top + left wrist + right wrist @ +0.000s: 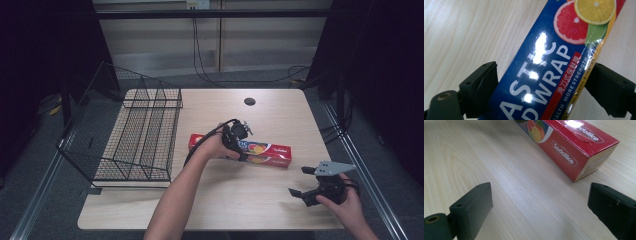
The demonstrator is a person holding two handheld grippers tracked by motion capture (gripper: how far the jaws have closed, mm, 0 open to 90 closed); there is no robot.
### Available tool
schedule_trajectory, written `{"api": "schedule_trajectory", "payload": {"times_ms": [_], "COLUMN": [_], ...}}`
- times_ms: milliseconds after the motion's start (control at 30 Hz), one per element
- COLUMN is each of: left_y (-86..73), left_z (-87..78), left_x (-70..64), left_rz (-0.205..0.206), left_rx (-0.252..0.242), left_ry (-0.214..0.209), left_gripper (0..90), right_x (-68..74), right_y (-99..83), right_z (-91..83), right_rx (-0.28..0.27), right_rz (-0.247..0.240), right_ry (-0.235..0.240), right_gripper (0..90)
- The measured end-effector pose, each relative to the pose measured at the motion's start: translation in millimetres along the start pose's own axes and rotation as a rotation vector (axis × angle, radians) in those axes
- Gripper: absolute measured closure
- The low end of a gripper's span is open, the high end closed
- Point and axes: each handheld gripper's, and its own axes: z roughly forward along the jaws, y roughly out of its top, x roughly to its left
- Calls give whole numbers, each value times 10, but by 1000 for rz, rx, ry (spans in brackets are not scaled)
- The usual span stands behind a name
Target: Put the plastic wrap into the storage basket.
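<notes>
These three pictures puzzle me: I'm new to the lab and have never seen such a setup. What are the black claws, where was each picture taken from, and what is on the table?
There is no robot here. A person holds a hand-operated two-jaw gripper in each hand, and each gripper carries its own small camera.

The high view looks down on the wooden table from above the person's side. The left gripper is at the long red and blue plastic wrap box; the right gripper hovers near the table's right front edge. A black wire basket lies at the left.

The left gripper view looks along that gripper's jaws: they stand on either side of the box, close to its edges, though I cannot tell if they grip it yet.

The right gripper view shows open jaws with bare table between them and the box's end beyond.
</notes>
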Motion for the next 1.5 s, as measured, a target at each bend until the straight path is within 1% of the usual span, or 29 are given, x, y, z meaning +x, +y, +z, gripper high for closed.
{"api": "schedule_trajectory", "payload": {"times_ms": [33, 67, 133, 200, 233, 300, 367, 400, 433, 500, 533, 600, 667, 700, 800, 867, 900, 933, 1000, 1067, 1100, 1133, 1167, 1233, 1300, 1333, 1367, 1467, 1500], "left_y": [-1, 4, 4, 5, 4, 1, -4, -6, -20, -22, -25, -19, -9, 5, 18, 23, 23, 27, 27, 35, 35, 40, 41, 48, 52, 55, 53, 58, 62], "left_z": [9, 18, 25, 22, 17, -1, -10, -11, -28, -41, -48, -58, -57, -63, -65, -73, -73, -81, -83, -96, -95, -105, -105, -121, -134, -145, -171, -221, -254], "left_x": [-3, -14, -20, -24, -22, -14, -28, -38, -54, -48, -67, -82, -99, -117, -147, -150, -161, -156, -164, -166, -177, -168, -179, -177, -179, -178, -170, -149, -162], "left_rz": [0, 23, 25, 14, 21, 28, 25, 22, -5, 0, -17, -10, -21, -30, -62, -67, -89, -97, -108, -87, -109, -104, -125, -124, -137, -132, -148, -149, -170], "left_rx": [0, 22, 30, 40, 42, 57, 58, 59, 80, 89, 93, 107, 116, 135, 153, 171, 172, 186, 188, 203, 196, 203, 193, 198, 201, 195, 191, 185, 172], "left_ry": [-2, 12, 9, -1, -5, -24, -28, -30, -76, -81, -90, -89, -87, -89, -92, -96, -96, -108, -108, -96, -93, -95, -88, -84, -80, -72, -77, -81, -70], "left_gripper": [134, 142, 157, 167, 176, 200, 253, 253, 317, 358, 358, 376, 398, 398, 411, 414, 417, 418, 419, 421, 422, 422, 422, 424, 425, 425, 426, 427, 427], "right_x": [0, -2, -3, -5, -4, -2, -6, -6, -7, -6, -6, -7, -7, -8, -9, -12, -11, -11, -11, -8, -6, -6, -6, -5, -5, -7, -9, -9, -5], "right_y": [0, -1, -1, 1, 2, 2, 1, 1, 2, 3, 3, 4, 5, 6, 5, 2, 2, 3, 4, 8, 9, 9, 10, 11, 14, 15, 17, 17, 16], "right_z": [0, -2, -3, -8, -10, -10, -4, -4, -2, -1, -1, 0, -1, -2, -6, -7, -12, -13, -13, -18, -17, -17, -16, -16, -18, -20, -21, -21, -18], "right_rx": [0, 0, -1, -1, -2, -1, 1, 1, 2, 2, 2, 2, 2, 1, 3, 1, 1, 0, -2, -3, -3, -3, -3, -3, -4, -5, -8, -9, -7], "right_rz": [-1, -1, -2, 1, 1, 1, 0, 0, 1, 4, 4, 5, 6, 4, 1, 3, 3, 2, 3, 2, 2, 2, 1, -1, -2, -2, -5, -6, -5], "right_ry": [-1, -1, 0, 2, 1, -3, 1, 1, 0, 2, 2, 0, 1, 0, -3, -7, -12, -11, -5, -9, -10, -10, -9, -9, -10, -6, -5, -3, -9], "right_gripper": [54, 54, 54, 54, 54, 54, 54, 54, 54, 54, 54, 54, 54, 54, 54, 54, 54, 54, 54, 54, 54, 54, 54, 54, 53, 54, 53, 53, 52]}}
